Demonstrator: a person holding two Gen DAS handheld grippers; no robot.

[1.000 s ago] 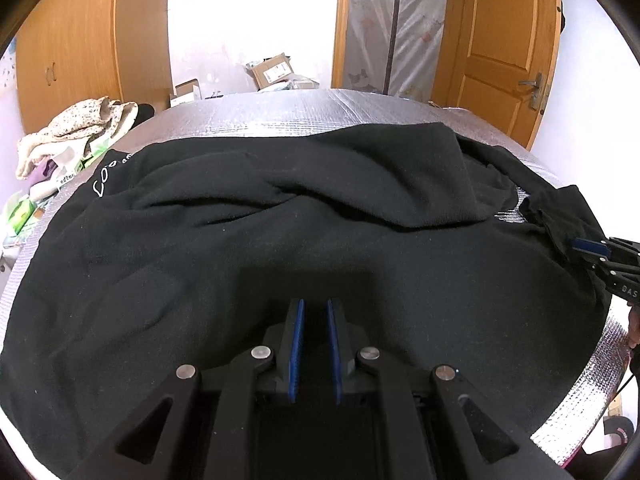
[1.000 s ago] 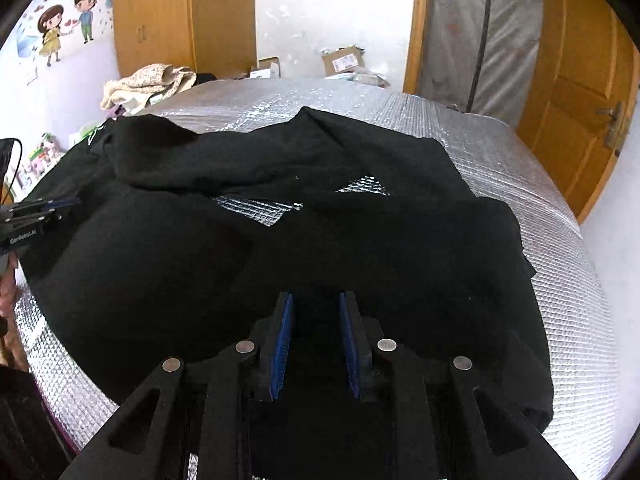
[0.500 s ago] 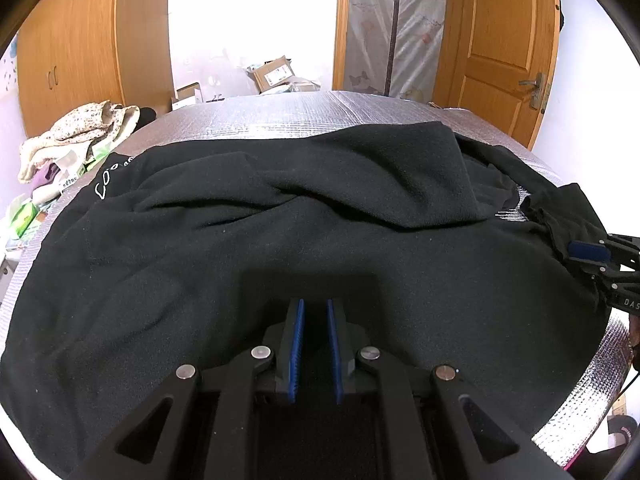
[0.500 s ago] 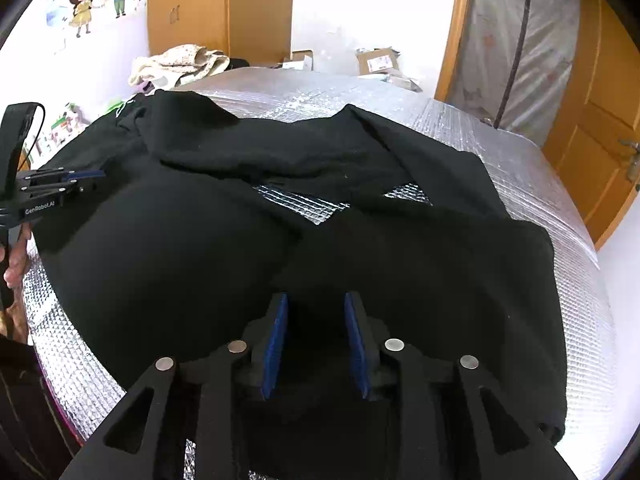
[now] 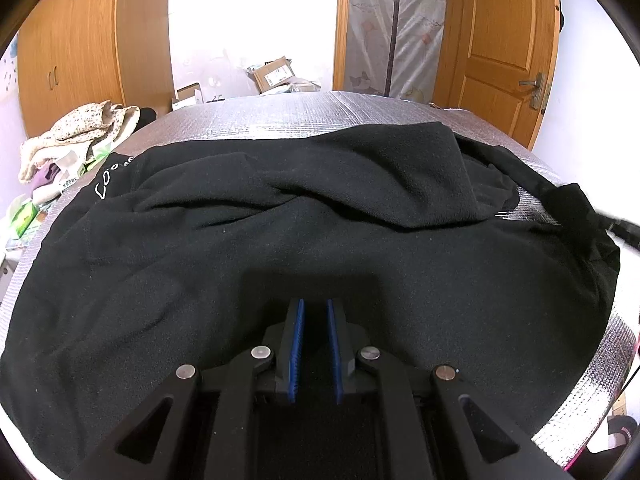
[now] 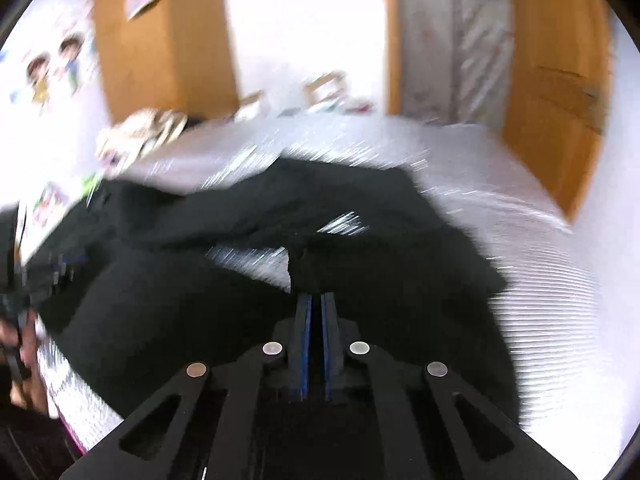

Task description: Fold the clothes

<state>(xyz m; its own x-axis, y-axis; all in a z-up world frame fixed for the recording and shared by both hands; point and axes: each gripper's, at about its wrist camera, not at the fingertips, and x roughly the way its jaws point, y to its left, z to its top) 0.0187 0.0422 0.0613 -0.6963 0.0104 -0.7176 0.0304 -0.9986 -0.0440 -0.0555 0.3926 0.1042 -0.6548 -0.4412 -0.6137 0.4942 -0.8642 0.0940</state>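
A large black fleece garment (image 5: pixel 320 216) lies spread and rumpled over the silver quilted table (image 5: pixel 304 116). White lettering (image 5: pixel 108 180) shows on it at the far left. My left gripper (image 5: pixel 314 308) sits at the near hem, its blue pads drawn close with black cloth between them. In the blurred right wrist view, my right gripper (image 6: pixel 316 300) is shut on a bunched edge of the garment (image 6: pixel 360 264), which rises at its tips. The right gripper (image 5: pixel 624 232) shows as a blur at the garment's right edge. The left gripper (image 6: pixel 60 268) appears at the left, held by a hand (image 6: pixel 24 352).
A heap of pale floral clothes (image 5: pixel 80 136) and small packets (image 5: pixel 28 216) lie off the table's left side. Cardboard boxes (image 5: pixel 276 76) stand behind the table. Wooden wardrobes (image 5: pixel 72 64) are at the back left, and a wooden door (image 5: pixel 508 52) at the back right.
My right gripper's fingers have closed from a wide gap onto the garment's edge, and that view is now smeared by fast motion. The left gripper has barely moved.
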